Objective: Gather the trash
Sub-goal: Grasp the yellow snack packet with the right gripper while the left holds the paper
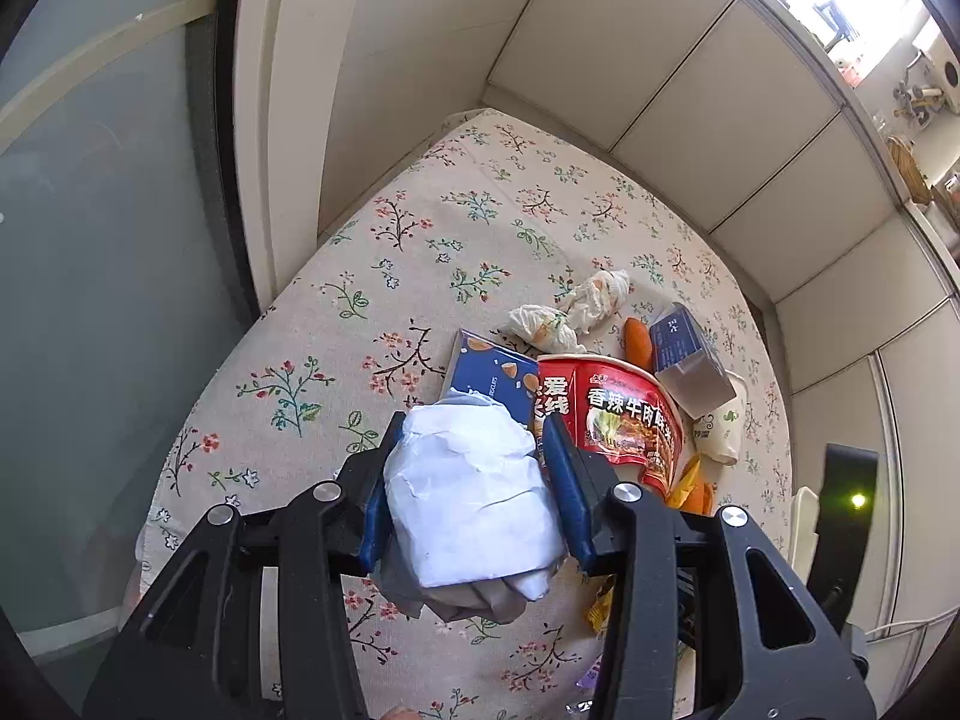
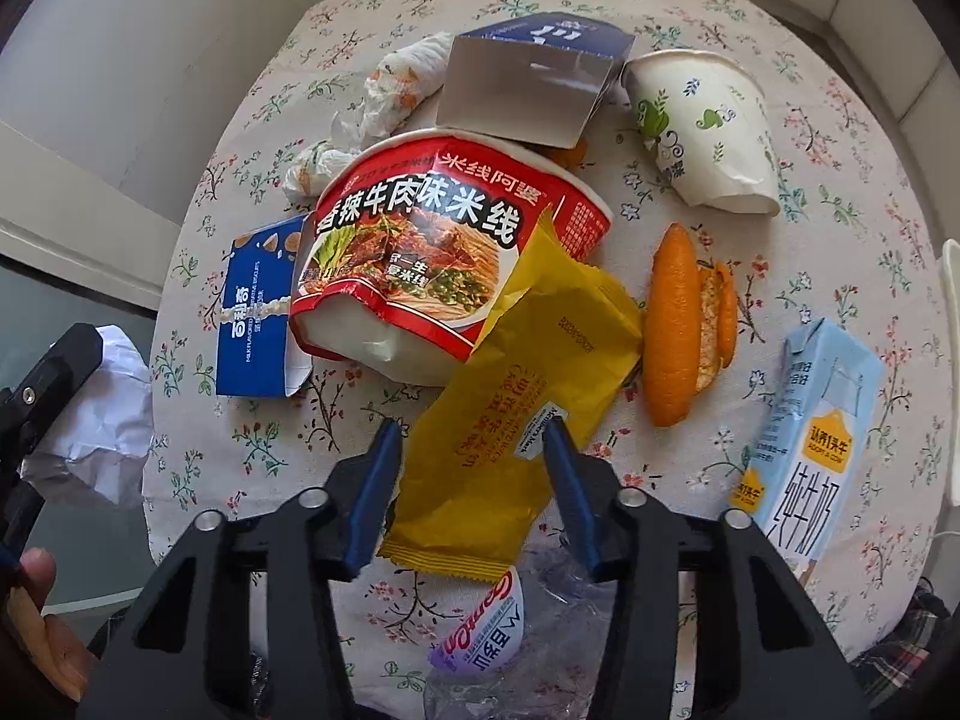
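The crumpled white paper wad [image 1: 471,495], creased and grey underneath, sits lower centre, pinched by the left gripper [image 1: 474,450]. The right gripper [image 2: 474,450] is spread around a yellow plastic wrapper [image 2: 528,396] on the floral-clothed desk [image 2: 840,192]. The red noodle bowl [image 2: 432,252] lies tipped, contents unseen.

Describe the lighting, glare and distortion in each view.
Left wrist view: strong fisheye bending of the wall panels; the window strip at top right is blown out; the crumpled white paper in the left gripper is sharp. Right wrist view: soft daylight, mild sheen on the yellow wrapper; dark vignette corners.
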`<state>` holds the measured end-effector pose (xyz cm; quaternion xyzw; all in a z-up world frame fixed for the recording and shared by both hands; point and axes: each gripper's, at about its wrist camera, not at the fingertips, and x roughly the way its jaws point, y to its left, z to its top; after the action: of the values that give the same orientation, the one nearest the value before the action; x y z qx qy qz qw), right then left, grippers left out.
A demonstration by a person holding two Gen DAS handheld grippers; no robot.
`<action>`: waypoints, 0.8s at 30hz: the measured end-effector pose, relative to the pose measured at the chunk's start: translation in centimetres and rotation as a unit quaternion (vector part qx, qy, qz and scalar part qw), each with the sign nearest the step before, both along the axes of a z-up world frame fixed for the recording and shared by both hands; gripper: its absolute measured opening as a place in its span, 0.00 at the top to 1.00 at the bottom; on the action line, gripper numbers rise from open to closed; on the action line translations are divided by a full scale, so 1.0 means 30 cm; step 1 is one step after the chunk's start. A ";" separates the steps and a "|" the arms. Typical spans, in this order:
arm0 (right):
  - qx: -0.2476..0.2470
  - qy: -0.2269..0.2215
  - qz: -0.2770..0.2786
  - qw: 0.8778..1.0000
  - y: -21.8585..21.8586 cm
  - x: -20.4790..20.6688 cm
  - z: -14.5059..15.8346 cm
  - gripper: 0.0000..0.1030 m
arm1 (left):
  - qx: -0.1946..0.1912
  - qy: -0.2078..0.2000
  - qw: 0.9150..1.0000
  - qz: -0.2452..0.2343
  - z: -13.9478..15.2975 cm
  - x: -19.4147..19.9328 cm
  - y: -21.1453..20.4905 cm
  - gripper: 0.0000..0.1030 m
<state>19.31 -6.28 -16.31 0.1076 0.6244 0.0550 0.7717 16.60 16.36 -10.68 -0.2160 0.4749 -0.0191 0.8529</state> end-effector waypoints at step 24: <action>0.025 -0.143 -0.019 0.989 -0.144 -0.124 0.293 0.96 | -0.037 -0.025 0.999 -0.027 0.026 -0.008 -0.045 0.59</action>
<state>15.60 -10.60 -7.52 0.1293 0.5040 0.0709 0.8510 16.36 15.01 -9.88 -0.2338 0.4585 -0.0650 0.8549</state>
